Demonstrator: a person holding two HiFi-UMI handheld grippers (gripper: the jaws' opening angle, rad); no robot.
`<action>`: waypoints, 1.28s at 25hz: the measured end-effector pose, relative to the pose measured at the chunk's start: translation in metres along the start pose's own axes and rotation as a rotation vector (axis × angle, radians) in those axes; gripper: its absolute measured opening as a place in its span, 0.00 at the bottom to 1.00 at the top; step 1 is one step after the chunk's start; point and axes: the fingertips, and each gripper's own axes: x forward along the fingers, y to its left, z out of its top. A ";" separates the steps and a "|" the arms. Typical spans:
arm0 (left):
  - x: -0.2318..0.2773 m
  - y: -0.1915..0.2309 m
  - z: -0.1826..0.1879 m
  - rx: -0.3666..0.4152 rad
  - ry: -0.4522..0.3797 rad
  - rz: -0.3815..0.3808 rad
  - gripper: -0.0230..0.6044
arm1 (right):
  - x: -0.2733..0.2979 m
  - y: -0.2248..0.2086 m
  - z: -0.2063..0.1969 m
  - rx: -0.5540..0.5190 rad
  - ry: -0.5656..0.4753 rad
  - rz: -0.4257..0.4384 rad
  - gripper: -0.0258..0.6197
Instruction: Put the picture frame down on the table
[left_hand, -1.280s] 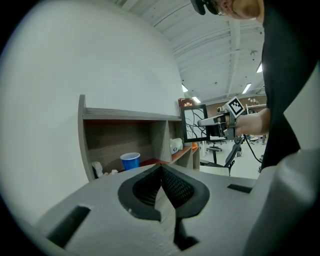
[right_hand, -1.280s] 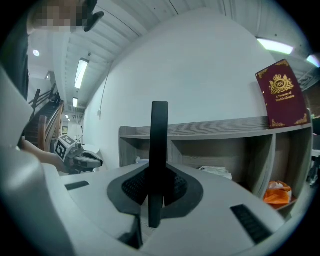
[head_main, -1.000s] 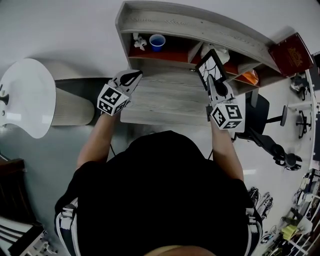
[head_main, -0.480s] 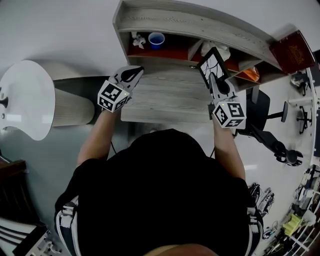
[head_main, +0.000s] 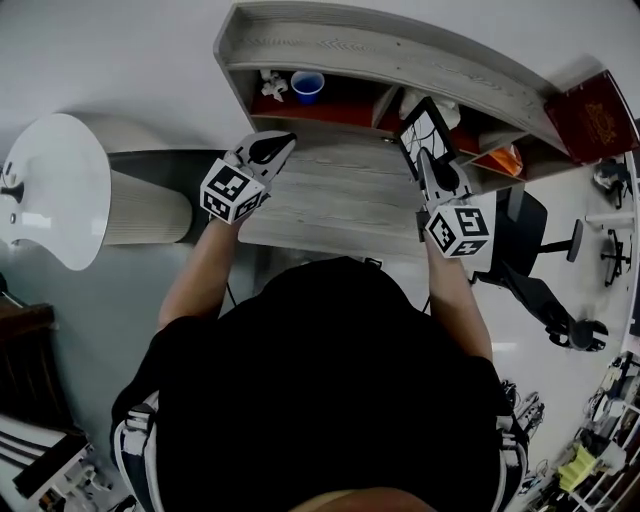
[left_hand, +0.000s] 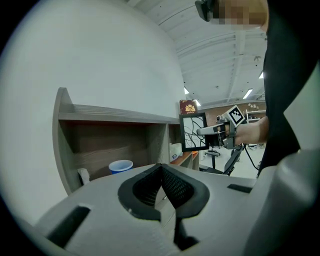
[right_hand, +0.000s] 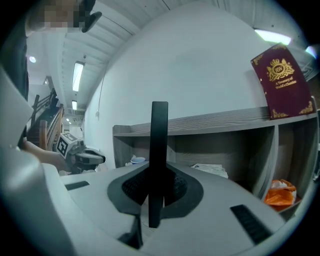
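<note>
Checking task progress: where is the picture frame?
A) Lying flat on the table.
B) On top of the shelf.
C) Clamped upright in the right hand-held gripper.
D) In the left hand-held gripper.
C: the right hand-held gripper is shut on the picture frame, upright and edge-on between its jaws; the left hand-held gripper is shut, empty.

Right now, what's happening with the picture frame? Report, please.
Right gripper shut on picture frame, upright above the table. Left gripper shut, empty. Nothing visible beneath it.

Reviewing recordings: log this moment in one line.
right claw: shut on picture frame, upright over table | left claw: shut, empty | frame not yet down
</note>
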 end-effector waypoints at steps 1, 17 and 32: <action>0.003 -0.001 0.000 -0.001 0.004 0.005 0.06 | 0.001 -0.002 0.001 0.000 -0.002 0.011 0.09; 0.033 -0.025 0.009 -0.023 0.027 0.046 0.06 | 0.010 -0.011 -0.011 0.017 0.008 0.135 0.09; 0.037 -0.046 0.001 -0.024 0.057 0.042 0.06 | -0.002 -0.011 -0.029 0.023 0.044 0.157 0.09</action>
